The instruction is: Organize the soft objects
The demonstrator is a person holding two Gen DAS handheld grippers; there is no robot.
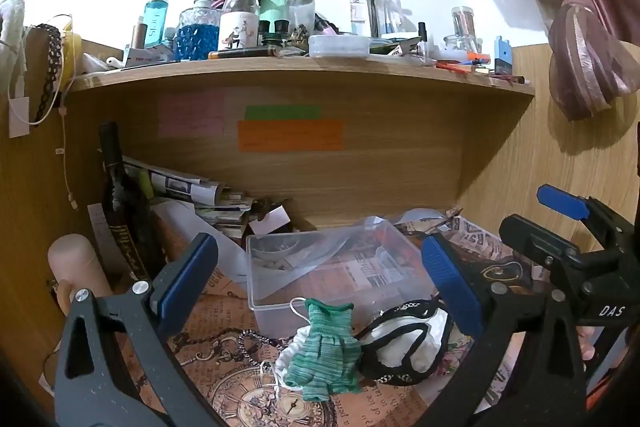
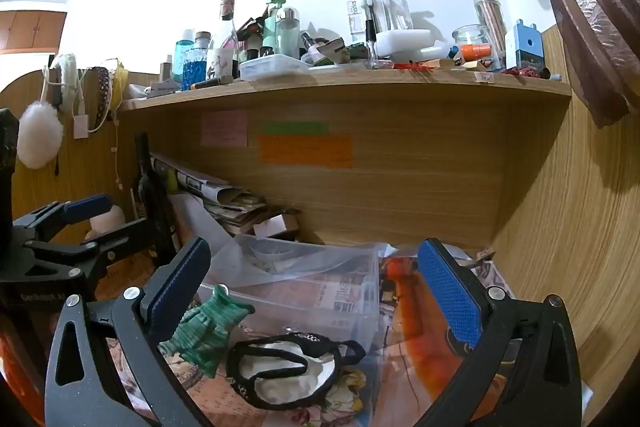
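A green knitted glove (image 1: 326, 349) lies on the patterned desk cover, in front of a clear plastic box (image 1: 320, 267). Beside it on the right lies a white and black face mask (image 1: 404, 343). My left gripper (image 1: 320, 279) is open and empty above them. The right wrist view shows the glove (image 2: 204, 327), the mask (image 2: 288, 371) and the box (image 2: 304, 287). My right gripper (image 2: 316, 291) is open and empty above the mask. The right gripper also shows in the left wrist view (image 1: 560, 223), and the left gripper in the right wrist view (image 2: 80, 223).
A dark wine bottle (image 1: 124, 203) and stacked newspapers (image 1: 200, 191) stand at the back left. A pale cylinder (image 1: 76, 267) is at the left. A crowded shelf (image 1: 304, 75) of bottles hangs overhead. A wooden side wall (image 2: 568, 227) closes the right.
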